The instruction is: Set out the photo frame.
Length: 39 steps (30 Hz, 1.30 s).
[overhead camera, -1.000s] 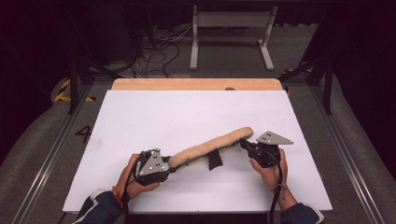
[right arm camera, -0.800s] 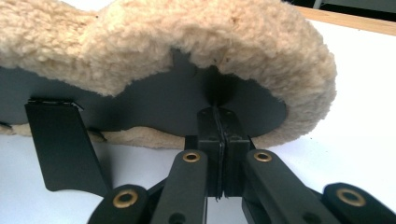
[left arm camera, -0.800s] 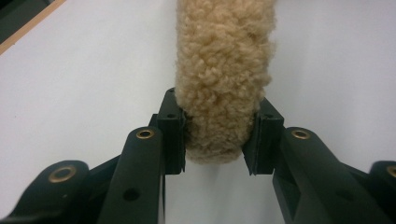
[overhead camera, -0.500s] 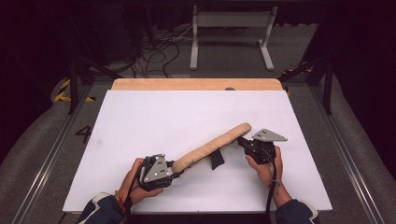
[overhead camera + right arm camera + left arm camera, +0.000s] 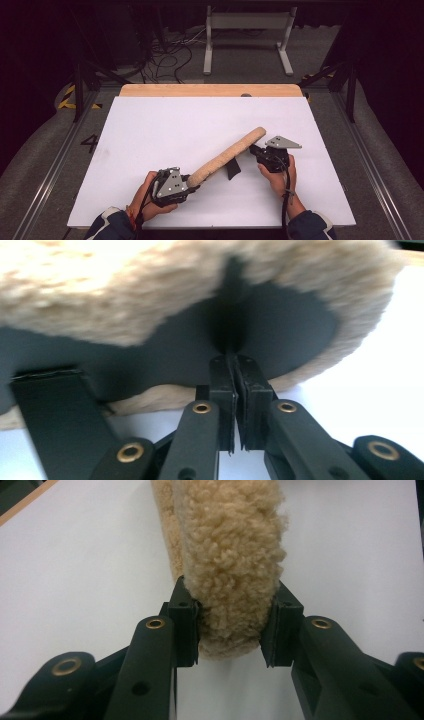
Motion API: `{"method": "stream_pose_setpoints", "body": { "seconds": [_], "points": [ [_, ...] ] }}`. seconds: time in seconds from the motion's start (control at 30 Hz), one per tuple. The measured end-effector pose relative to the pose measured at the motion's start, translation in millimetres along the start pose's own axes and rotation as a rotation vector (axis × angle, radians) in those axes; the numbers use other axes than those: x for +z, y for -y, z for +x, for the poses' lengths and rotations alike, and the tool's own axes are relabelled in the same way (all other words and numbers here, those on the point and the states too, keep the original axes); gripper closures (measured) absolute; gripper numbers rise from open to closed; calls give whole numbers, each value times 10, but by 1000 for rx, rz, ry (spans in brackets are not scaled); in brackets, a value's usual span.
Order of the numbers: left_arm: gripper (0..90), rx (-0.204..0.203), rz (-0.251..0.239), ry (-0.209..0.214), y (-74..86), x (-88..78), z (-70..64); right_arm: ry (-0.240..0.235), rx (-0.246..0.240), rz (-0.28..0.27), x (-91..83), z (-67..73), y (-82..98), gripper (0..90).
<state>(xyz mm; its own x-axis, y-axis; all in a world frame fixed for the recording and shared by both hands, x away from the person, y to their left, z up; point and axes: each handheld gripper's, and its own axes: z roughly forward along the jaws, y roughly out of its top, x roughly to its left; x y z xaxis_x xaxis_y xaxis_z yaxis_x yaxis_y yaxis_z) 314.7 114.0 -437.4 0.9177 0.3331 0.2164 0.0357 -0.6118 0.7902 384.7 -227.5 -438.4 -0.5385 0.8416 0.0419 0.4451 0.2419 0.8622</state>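
Long tan fleece-covered pad (image 5: 227, 156) lies slantwise over the white table sheet (image 5: 165, 130), lifted at both ends, near end low at the left, far end higher toward the right. Looks like a sheepskin strap cover: woolly outside, dark lining inside.

Left gripper (image 5: 192, 184): clamped on the pad's near end. In the left gripper view the two black pads press into the fleece (image 5: 232, 565) from either side, wool bulging above them. Left hand (image 5: 150, 197) wrapped round the gripper body, near the table's front edge.

Right gripper (image 5: 254, 150): at the pad's far end. In the right gripper view (image 5: 234, 405) the jaws stand almost together, a thin black edge of the lining (image 5: 280, 335) caught between their tips; the jaws have just been opening a hair. A black strap (image 5: 60, 410) hangs at lower left of that view; from above, a black tab (image 5: 233, 169) dangles under the pad's middle. Right hand (image 5: 277, 175) holds the gripper from below, cable trailing toward the sleeve.

Wooden table edge (image 5: 210, 90) shows beyond the sheet.
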Motion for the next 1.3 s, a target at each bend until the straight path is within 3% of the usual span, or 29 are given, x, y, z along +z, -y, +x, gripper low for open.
{"method": "stream_pose_setpoints", "body": {
  "seconds": [0.17, 0.43, 0.53, 0.57, 0.63, 0.73, 0.8, 1.03, 1.3],
  "points": [
    [652, 5, 3, -2, -10, 4, -21, -7, -37, 12, 12, 86, -6, 851],
    [649, 8, 0, -1, -15, 9, -30, -38, 4, -14, -121, 9, -51, 779],
    [646, 4, -1, 2, -14, 11, -28, -97, 44, -1, -285, 40, -95, 700],
    [646, 4, -1, 2, -14, 11, -28, -97, 44, -1, -285, 40, -95, 700],
    [646, -1, -1, 5, -12, 11, -23, -149, 68, -9, -388, 82, -141, 697],
    [646, -3, -1, 6, -17, 13, -27, -178, 46, -2, -441, 186, -210, 696],
    [647, -1, -5, 11, -25, 20, -34, -162, 21, 14, -407, 232, -218, 713],
    [649, 1, -18, 27, -43, 49, -76, -106, 36, 47, -250, 175, -224, 802],
    [653, 4, -32, 44, -74, 90, -139, -101, 18, 44, -153, 154, -255, 823]
  ]
}}
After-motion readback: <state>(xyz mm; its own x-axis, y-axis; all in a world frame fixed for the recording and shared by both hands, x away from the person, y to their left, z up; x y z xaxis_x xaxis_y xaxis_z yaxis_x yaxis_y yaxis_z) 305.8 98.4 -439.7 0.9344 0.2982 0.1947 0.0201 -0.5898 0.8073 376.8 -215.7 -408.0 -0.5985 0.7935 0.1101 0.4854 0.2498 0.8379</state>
